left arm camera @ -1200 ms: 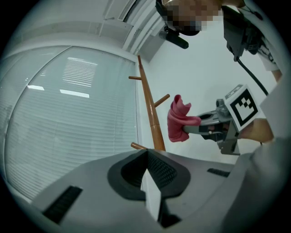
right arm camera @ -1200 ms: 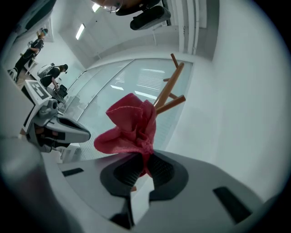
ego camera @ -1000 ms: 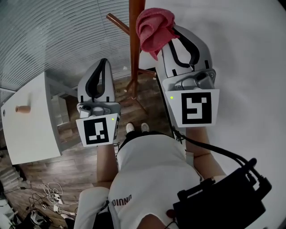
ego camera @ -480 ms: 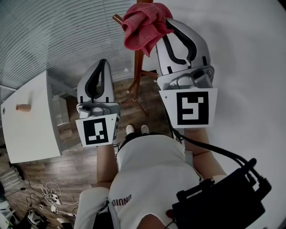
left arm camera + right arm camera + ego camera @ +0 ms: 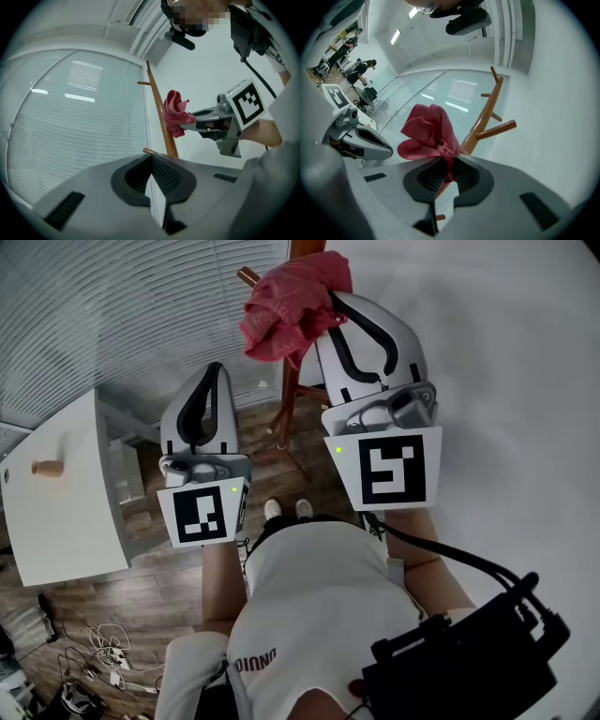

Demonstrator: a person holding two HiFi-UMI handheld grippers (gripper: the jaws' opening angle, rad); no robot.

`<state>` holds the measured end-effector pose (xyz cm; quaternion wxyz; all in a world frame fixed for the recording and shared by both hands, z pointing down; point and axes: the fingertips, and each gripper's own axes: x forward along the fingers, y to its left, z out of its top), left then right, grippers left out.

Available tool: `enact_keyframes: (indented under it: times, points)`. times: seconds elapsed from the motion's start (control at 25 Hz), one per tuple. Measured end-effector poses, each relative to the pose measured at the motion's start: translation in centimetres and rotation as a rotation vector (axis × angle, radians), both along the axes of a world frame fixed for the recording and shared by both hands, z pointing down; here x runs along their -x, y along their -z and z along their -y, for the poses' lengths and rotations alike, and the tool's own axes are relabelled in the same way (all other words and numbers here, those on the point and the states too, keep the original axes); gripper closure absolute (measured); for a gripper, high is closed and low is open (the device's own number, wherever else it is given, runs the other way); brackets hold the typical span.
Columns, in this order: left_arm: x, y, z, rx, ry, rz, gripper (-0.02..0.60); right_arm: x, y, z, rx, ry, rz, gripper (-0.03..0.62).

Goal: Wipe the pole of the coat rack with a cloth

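Head view steeply downward, both gripper views sharing pole

- Cloth: red woven fabric, soft and matt, is recorded as crumpled in folds.
- Pole of the coat rack: brown wood, smooth, with a slight sheen noted.
- Left gripper and right gripper: the shells are seen as smooth, matt grey plastic.
- Pads: black, with a fine ribbed texture.
- Floor: wood planks, with the grain visible.
- Cabinet: white, smooth, matt.

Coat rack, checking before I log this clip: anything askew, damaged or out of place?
Nothing stands out. The coat rack looks intact and upright, and the red cloth is bunched in the right tongs close against it.
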<state>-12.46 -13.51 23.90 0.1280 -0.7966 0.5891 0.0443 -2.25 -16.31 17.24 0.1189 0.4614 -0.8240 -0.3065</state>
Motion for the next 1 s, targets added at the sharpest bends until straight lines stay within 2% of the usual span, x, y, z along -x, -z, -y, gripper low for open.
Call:
enact_keyframes:
  times: [0.28, 0.44, 0.68, 1.0]
  points:
    - [-0.3, -0.6, 0.0, 0.003, -0.009, 0.005, 0.568, 0.1, -1.9, -0.1, 0.034, -0.002, -0.034, 0.548]
    - [-0.3, -0.7, 0.1, 0.028, -0.009, -0.021, 0.568, 0.2, -2.8, 0.0, 0.053, -0.001, -0.043, 0.548]
    - [-0.5, -0.7, 0.3, 0.013, -0.019, 0.001, 0.568, 0.2, -4.1, 0.2, 0.088, -0.001, -0.061, 0.548]
    - [-0.2, -1.1, 0.2, 0.03, -0.014, -0.007, 0.568, 0.7, -6.1, 0.0, 0.138, 0.006, -0.069, 0.548]
